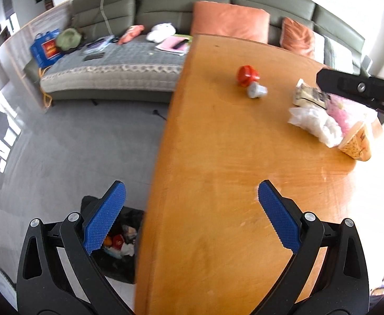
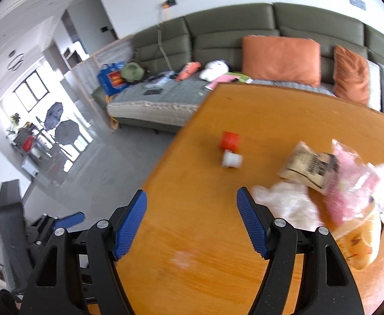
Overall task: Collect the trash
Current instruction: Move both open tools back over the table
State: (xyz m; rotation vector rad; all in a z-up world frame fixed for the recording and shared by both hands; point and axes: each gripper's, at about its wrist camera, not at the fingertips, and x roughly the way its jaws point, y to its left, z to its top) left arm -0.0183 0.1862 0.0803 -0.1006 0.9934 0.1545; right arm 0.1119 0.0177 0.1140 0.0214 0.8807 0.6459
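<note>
Trash lies on the wooden table (image 1: pixel 218 157): a red cap (image 1: pixel 247 75), a small white cup (image 1: pixel 256 91), a printed paper wrapper (image 1: pixel 309 95), crumpled white plastic (image 1: pixel 315 123), a pink bag (image 1: pixel 344 110) and a yellow paper cup (image 1: pixel 356 144). My left gripper (image 1: pixel 192 197) is open and empty above the table's left edge. My right gripper (image 2: pixel 192 202) is open and empty, just left of the white plastic (image 2: pixel 289 204); the red cap (image 2: pixel 229 140) and white cup (image 2: pixel 231 159) lie ahead. The right gripper's body shows in the left wrist view (image 1: pixel 360 88).
A black trash bin (image 1: pixel 118 241) holding rubbish stands on the grey floor beside the table's left edge. A green sofa (image 1: pixel 181 2) with orange cushions (image 1: pixel 228 22) and scattered items sits behind the table. The left gripper shows low left in the right wrist view (image 2: pixel 68 219).
</note>
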